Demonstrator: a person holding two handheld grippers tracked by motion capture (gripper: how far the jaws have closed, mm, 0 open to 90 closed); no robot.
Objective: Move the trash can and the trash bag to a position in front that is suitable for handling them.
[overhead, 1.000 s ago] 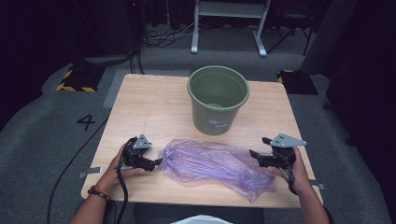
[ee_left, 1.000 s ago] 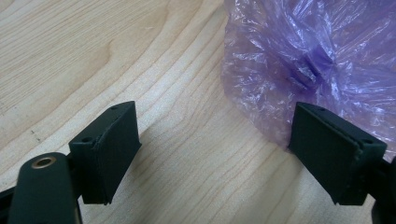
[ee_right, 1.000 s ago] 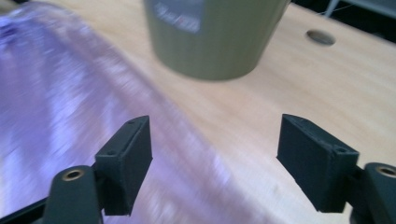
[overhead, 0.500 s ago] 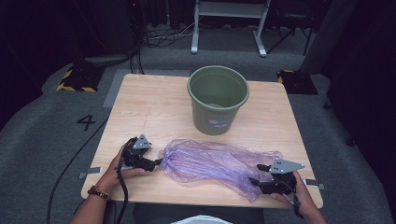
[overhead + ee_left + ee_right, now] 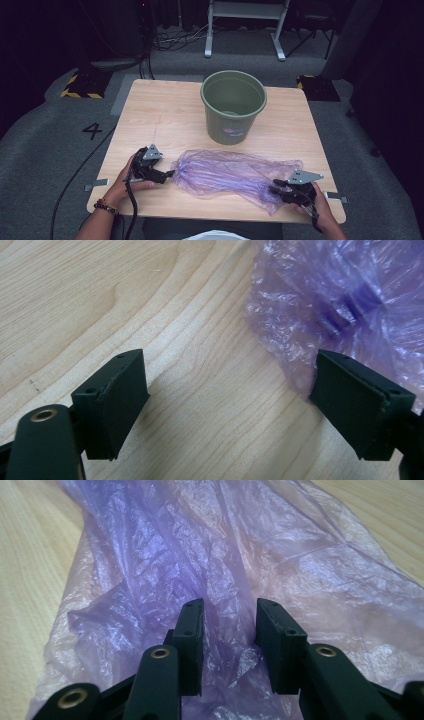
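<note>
One green bucket [image 5: 233, 107] beyond purple bag [image 5: 230, 172].

The worktop [image 5: 165, 120] was a pale wood-grain board, roughly square, standing on a grey carpeted floor [image 5: 45, 145]. A dark figure 4 [image 5: 93, 131] was marked on the carpet to its left, and a black cable [image 5: 75, 175] ran across the floor there towards the near edge. Two black blocks edged with yellow-and-black stripes [image 5: 80, 86] sat at the far corners of the worktop, one on each side. Beyond it stood a white metal frame on two legs [image 5: 245, 27], with a tangle of cables [image 5: 175, 40] on the floor beside it. The back of the room lay in deep shadow, while light fell mainly on the worktop.
</note>
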